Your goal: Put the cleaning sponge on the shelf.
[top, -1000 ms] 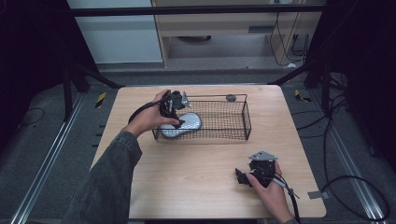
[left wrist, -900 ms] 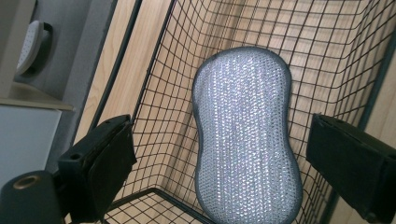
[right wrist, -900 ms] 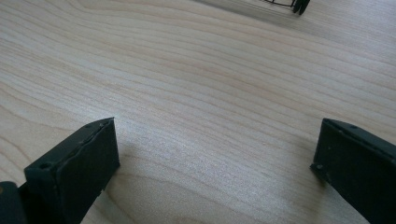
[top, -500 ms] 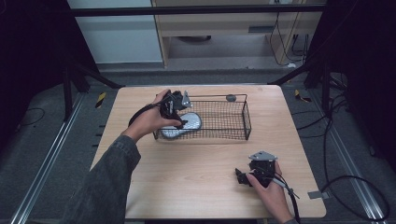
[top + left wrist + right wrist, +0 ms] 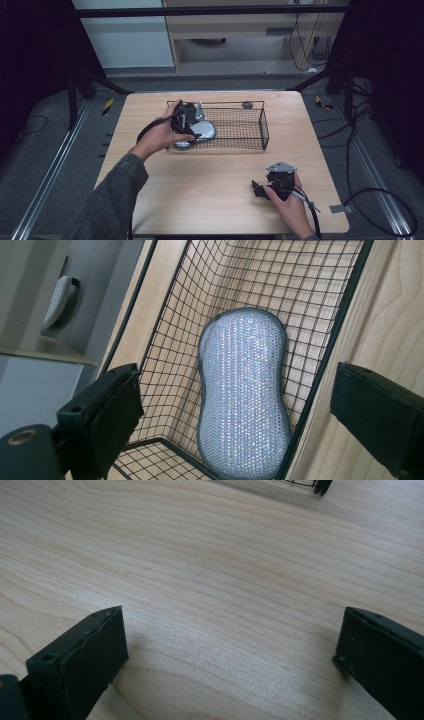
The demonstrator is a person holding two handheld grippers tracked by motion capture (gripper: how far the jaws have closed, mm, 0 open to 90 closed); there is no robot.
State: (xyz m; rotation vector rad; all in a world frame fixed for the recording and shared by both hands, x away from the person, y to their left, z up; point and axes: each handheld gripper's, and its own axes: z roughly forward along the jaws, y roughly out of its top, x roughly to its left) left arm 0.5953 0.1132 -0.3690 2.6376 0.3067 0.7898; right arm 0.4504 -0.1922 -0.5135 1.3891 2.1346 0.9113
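My left gripper (image 5: 187, 122) hangs over the left end of the black wire basket (image 5: 252, 143), and its own view shows the jaws spread wide with nothing between them: one jaw sits over the mesh inside, the other out over the bare wood past the basket's rim. Between them, lower down, I see the silver scrubbing sponge (image 5: 243, 392), a peanut-shaped pad with a grey edge, lying flat on the basket floor along one side wall, one end near a corner. From the high view I get only a pale patch of that sponge (image 5: 202, 131) peeking out beside my hand, so the weave and outline come from the left gripper view alone. The high view does give me the layout: the basket sits toward the far side of the wooden table (image 5: 150, 107), and a small dark round object (image 5: 247, 104) rests just beyond its far rim; I cannot tell what it is. My right gripper (image 5: 257, 189) is well apart, low near the front right of the table. Its view shows the jaws wide open and empty over plain wood grain, with a corner of the basket (image 5: 320, 485) at the top edge.
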